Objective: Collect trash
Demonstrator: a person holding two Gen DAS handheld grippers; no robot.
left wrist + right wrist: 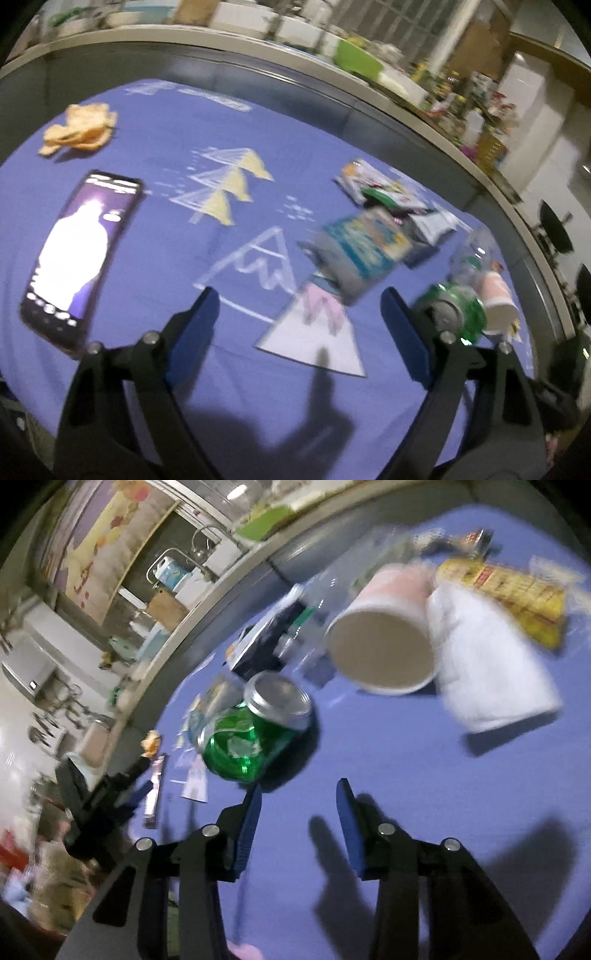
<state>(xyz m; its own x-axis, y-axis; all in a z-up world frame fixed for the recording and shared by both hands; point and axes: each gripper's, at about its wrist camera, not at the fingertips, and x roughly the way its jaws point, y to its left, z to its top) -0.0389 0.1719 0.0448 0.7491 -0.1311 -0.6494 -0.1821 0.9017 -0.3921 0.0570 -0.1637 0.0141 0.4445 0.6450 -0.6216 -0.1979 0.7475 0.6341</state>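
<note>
On the purple cloth (155,229) with its white and yellow mountain drawings, the trash lies in a loose cluster, and motion blur leaves no label or brand name readable anywhere. From the left wrist view, the left gripper (300,306) points down at a slant over the cloth, its blue pads spread wide with only bare fabric and a printed white triangle between them. A lit phone (79,258) lies face up to its left, its screen text too smeared to read, and a crumpled tan wrapper (79,129) sits near the far left edge. Ahead lie a blue-and-yellow snack packet (364,247) and a white-and-green packet (384,190); a clear plastic bottle (472,258) is hard to make out. The crushed green can (251,734) lies just beyond the right gripper (298,794), whose jaws stand partly apart with nothing between them and touch no item. Past the can, a pink paper cup (384,638) lies on its side with its mouth toward the camera, touching a white paper cup (491,657); a yellow packet (517,594) behind them carries red print that cannot be read. The left gripper's dark frame shows at the right view's left edge, partly cut off.
</note>
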